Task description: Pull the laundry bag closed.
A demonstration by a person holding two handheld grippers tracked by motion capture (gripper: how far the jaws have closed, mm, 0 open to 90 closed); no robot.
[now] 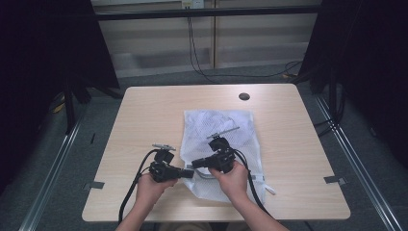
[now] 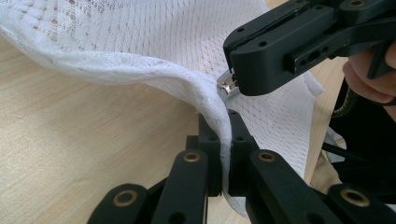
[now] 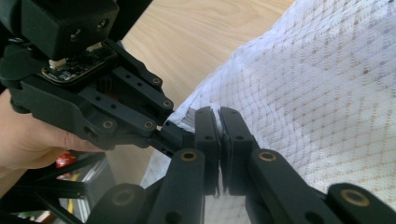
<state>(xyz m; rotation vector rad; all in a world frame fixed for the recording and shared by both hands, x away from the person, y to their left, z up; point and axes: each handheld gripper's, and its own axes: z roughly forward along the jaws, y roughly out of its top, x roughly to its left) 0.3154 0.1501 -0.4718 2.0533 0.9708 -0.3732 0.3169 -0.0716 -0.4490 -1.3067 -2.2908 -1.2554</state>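
both tongs (image 2: 224,140) (image 3: 219,135) clamped on white mesh bag (image 1: 211,125)

White mesh laundry bag (image 1: 219,139) flat on table; near edge pinched

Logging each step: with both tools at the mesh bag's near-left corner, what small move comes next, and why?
Probably draw the right tool along the edge: it pinches the metal zipper pull, while the left tool clamps the white mesh bag beside it as an anchor.
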